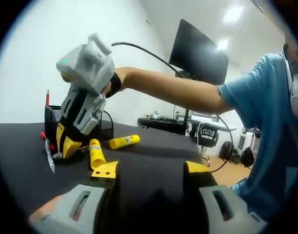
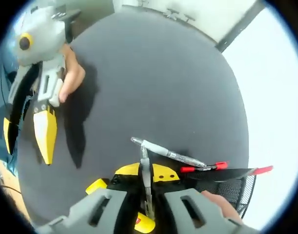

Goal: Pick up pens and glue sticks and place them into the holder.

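My right gripper (image 2: 146, 171) is down at the black table, shut on a silver pen (image 2: 147, 192) that runs lengthwise between its yellow jaws. A second silver pen (image 2: 169, 154) and a red pen (image 2: 205, 168) lie just ahead, beside the black mesh holder (image 2: 236, 190), which has a red pen (image 2: 261, 170) in it. In the left gripper view the right gripper (image 1: 66, 148) stands tips down beside the holder (image 1: 52, 119). Two yellow glue sticks (image 1: 96, 152) (image 1: 124, 141) lie near it. My left gripper (image 1: 151, 169) hovers open and empty; it also appears as the left gripper (image 2: 27, 155).
The black table (image 2: 153, 78) is round, with a bare middle and far side. A person in a blue shirt (image 1: 266, 122) stands at the right, arm stretched across. A monitor (image 1: 197, 58) and office chairs are behind, off the table.
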`<state>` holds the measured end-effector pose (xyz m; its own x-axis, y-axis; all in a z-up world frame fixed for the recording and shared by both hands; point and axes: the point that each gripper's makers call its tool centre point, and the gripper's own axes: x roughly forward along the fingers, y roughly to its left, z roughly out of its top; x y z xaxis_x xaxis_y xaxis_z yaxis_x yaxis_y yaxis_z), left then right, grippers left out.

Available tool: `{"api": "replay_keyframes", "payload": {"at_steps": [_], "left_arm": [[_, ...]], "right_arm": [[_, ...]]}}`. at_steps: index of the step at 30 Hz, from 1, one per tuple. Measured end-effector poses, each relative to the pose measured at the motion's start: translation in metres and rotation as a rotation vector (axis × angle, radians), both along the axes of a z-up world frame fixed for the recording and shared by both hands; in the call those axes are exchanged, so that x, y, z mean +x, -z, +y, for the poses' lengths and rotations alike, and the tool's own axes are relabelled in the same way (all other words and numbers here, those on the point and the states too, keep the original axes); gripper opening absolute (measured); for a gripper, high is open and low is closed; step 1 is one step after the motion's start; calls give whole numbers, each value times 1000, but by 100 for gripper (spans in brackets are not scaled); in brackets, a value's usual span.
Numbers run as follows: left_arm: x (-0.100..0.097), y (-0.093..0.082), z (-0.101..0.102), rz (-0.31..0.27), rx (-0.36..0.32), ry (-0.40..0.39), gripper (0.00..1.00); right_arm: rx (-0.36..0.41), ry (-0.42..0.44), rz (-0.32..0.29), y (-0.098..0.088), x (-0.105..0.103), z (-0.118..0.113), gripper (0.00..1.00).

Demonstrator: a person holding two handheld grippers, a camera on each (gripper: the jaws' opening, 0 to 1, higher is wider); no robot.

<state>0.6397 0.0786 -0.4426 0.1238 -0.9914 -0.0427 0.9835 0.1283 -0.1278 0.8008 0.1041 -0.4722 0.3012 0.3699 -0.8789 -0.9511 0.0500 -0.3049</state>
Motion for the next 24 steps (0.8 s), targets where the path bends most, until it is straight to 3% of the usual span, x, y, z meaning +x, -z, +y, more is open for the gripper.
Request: {"api": "replay_keyframes", "payload": {"at_steps": [7,13,24], "left_arm": [[2,0,1,6,-2,-8,48],[3,0,1,12,-6,-13,47],[6,-1,3,32,-16,-28,46]], "right_arm": [[164,44,-49,-36,-5,1,4],[297,84,-54,-69,-10,-5,4],[491,140,-44,-112,-20,-13,3]]}}
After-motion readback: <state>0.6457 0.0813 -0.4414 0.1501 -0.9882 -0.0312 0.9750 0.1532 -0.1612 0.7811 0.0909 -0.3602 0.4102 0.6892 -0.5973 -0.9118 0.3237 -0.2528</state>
